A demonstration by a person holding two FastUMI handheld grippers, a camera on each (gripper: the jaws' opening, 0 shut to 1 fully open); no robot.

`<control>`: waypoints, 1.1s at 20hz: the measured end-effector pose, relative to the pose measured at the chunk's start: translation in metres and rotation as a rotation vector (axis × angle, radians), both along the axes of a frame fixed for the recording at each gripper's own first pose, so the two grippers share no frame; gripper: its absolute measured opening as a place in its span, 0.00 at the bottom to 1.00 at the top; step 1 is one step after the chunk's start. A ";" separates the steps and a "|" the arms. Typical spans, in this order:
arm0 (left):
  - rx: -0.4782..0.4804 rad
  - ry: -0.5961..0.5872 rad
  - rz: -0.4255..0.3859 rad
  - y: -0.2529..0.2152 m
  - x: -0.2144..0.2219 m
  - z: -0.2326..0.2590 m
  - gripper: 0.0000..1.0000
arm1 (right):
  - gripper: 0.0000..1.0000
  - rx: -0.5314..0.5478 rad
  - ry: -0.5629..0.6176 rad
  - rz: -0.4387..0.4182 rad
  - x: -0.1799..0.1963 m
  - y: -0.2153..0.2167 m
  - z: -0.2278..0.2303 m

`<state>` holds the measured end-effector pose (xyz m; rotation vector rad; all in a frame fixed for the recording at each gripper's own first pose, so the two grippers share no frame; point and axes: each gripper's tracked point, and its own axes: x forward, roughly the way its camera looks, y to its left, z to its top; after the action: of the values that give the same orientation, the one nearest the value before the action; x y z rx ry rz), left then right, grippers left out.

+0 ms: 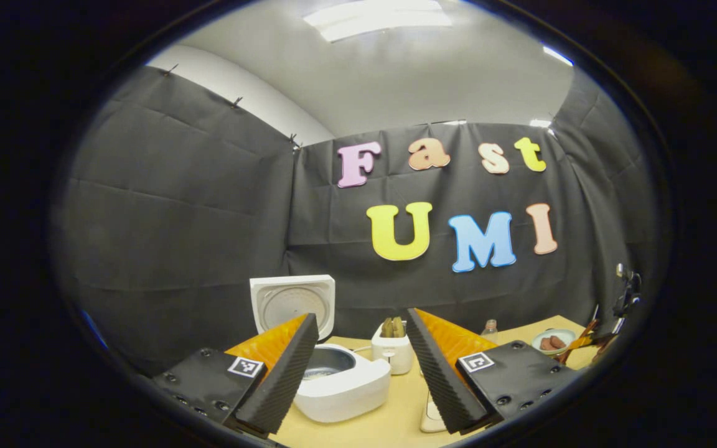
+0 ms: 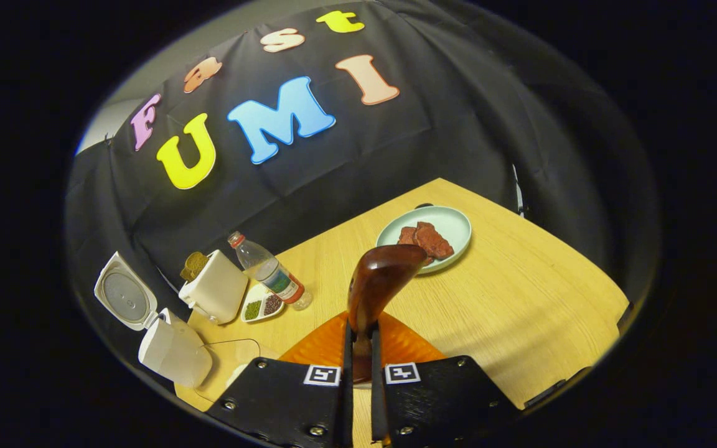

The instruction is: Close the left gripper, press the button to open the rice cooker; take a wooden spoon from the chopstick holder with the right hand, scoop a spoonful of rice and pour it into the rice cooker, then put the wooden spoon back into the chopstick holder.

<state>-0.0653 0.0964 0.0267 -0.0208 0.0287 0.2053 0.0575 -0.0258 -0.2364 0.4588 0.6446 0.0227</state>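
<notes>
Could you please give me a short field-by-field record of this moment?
rice cooker: lid open, upright
left gripper: open, holding nothing
right gripper: shut on wooden spoon, bowl end pointing forward
chopstick holder: beside cooker, utensils inside
water bottle: lying tilted on table
plate: holds brown food
sectioned dish: holds grains

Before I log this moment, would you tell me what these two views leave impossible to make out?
- Wooden spoon, right gripper view: its handle is hidden between the right tongs; its bowl faces away, so any rice is unseen.
- Rice cooker, left gripper view: a left finger covers part of the pot; contents unclear.
- Chopstick holder, left gripper view: contents too small to identify.
- Small dish, right gripper view: contents too small to name.
</notes>
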 end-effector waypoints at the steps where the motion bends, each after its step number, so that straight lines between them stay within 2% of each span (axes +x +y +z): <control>1: -0.011 -0.002 -0.005 0.001 0.002 -0.003 0.98 | 0.11 -0.014 -0.022 0.007 -0.001 0.003 0.011; 7: -0.047 0.007 -0.038 0.016 0.015 -0.019 0.98 | 0.12 -0.034 -0.122 0.049 -0.004 0.036 0.065; 11: -0.068 0.014 -0.060 0.032 0.024 -0.028 0.98 | 0.12 -0.037 -0.152 0.085 -0.009 0.073 0.077; 16: -0.069 0.022 -0.078 0.060 0.035 -0.037 0.98 | 0.12 -0.031 -0.161 0.131 -0.016 0.122 0.074; 22: -0.071 0.037 -0.085 0.095 0.037 -0.050 0.98 | 0.12 -0.096 -0.121 0.160 -0.017 0.160 0.040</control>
<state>-0.0279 0.1912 -0.0237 -0.0869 0.0737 0.1197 0.0404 0.1337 -0.1961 0.3100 0.5596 0.1697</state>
